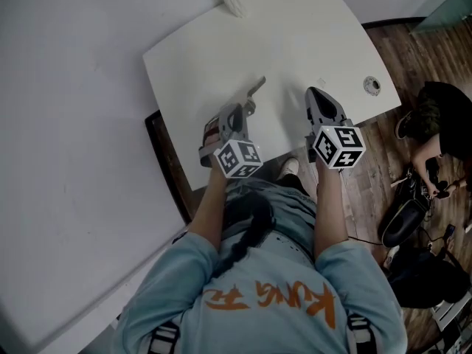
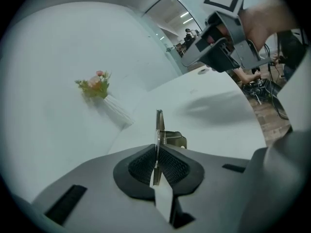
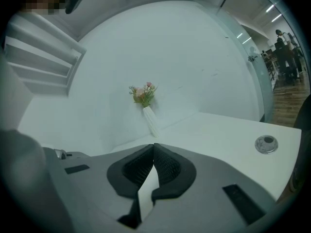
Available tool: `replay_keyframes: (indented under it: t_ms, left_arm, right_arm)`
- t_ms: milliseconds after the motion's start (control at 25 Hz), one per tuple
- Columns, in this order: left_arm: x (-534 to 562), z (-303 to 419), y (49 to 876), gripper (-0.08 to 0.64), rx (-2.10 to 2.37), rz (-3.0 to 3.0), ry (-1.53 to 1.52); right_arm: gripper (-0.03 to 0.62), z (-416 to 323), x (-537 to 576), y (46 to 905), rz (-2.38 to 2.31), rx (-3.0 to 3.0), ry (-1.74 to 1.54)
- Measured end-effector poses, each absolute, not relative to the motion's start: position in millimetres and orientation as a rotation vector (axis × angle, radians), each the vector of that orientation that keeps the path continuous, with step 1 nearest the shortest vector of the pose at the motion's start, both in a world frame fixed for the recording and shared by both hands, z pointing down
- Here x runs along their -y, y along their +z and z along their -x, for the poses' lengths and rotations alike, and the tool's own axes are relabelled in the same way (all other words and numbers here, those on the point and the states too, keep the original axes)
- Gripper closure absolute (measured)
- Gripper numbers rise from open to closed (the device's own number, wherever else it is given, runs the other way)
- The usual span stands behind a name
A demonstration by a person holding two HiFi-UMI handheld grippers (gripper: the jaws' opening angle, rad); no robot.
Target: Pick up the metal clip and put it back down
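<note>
Ok, left claw is clamped on the clip. Both pads press on its thin metal blade, which stands on edge in the seam between them and sticks out past the tips. The clip's spring sits just right of the blade, ahead of the pads. In the head view the clip pokes forward and slightly right off the claw's nose, over the table. Can't tell if it touches the top or hangs clear.

Right claw is closed on nothing: pads meet at the tips, with only a bare gap further back. It sits off to the left claw's right, apart from it and roughly level, also over the table. In the left gripper view it hangs above the top with its shadow under it.

Vase with flowers is well ahead of both claws, at the table's far edge by the wall. Round grommet in the top is ahead and right of the right claw.
</note>
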State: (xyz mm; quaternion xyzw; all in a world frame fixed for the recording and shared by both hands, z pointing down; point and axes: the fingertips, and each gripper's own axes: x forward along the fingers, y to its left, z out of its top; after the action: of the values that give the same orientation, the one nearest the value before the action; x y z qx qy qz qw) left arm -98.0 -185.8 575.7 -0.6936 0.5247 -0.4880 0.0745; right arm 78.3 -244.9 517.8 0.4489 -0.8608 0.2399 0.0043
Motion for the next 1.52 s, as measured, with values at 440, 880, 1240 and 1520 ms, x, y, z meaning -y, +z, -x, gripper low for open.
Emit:
replay_keyframes:
  t_ms: [440,880,1240,1520]
  left_arm:
    - [228,74,502,0.522,-1.764,2.234,-1.085]
    - [281,30,478,0.523,-1.652,2.369,-0.947]
    - [335,-4,506,0.522,-1.464,2.416,-1.043]
    - [374,-23,542,0.522,-1.345,2.415,-1.139]
  right_arm:
    - [0.578,-117,244,493,-1.597,2.648,0.595]
    - [0.578,-149,243,490,-1.736,2.548,0.494]
    - [0.580,-186,252,491,-1.844,2.420,0.427]
    - [0.578,-211,256,502,-1.900,2.325,0.438]
